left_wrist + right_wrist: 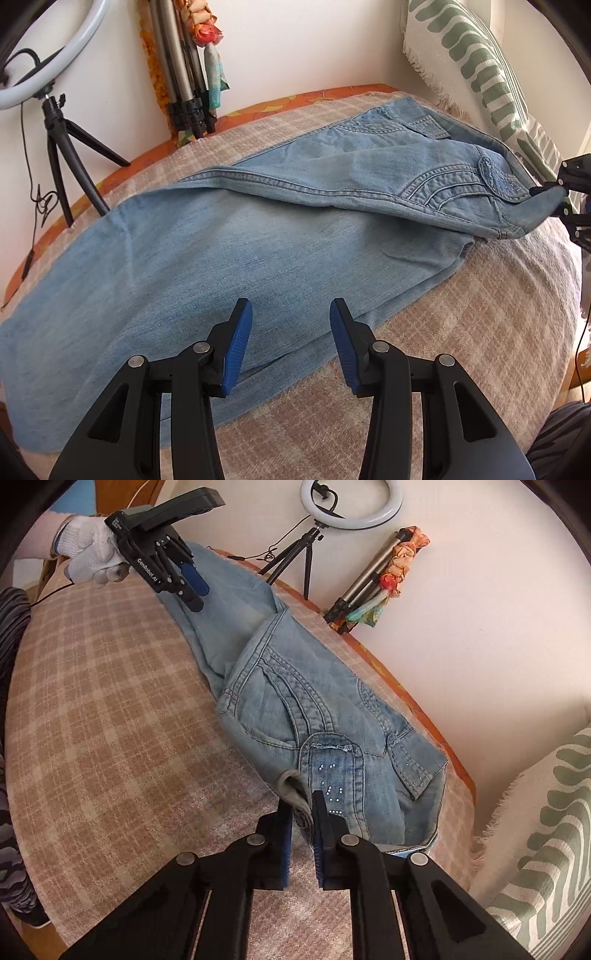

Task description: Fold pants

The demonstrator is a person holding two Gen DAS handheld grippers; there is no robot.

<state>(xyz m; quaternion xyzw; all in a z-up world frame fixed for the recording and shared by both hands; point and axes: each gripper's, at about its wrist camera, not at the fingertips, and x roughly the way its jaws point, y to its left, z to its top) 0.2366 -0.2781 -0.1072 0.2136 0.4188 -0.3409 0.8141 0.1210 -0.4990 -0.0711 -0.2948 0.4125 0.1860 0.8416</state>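
Denim, pale blue, stitched curved pockets w/ small studs: pair of jeans (258,236), laid lengthwise on checked beige-and-white woven blanket (461,332) over a bed; legs run out ahead of left gripper, waist end sits right at the tips of right gripper.

Right gripper (300,808), black frame w/ blue pads: jaws pinched nearly together on a grey-blue corner of the waistband (291,781); cloth visibly caught between pads, corner raised off blanket.

Left gripper (291,347), same make, held in white knit glove (86,550): jaws part-open, nothing between them, poised above the leg fabric, not touching as far as can be told.

Step in hand (judged): taking hold for the first fold; one corner secured, second hold not yet made. Next move calls for left gripper to drop onto a leg edge just ahead of it and close, then both lift together so cloth carries over w/o dragging.

Others nearby:
- white ring light on black mini tripod (55,122), beyond leg end, by the wall
- folded silver-and-black tripod w/ orange-teal scarf tied on (373,579), leaning in corner
- cream cushion w/ green leaf print, fringed (546,842), just right of right gripper, close to waist end
- orange patterned mattress edge (258,107)

Obstruction: none on the denim itself; cushion crowds waist side; upper leg lies twisted and ridged over lower one, may fold unevenly.
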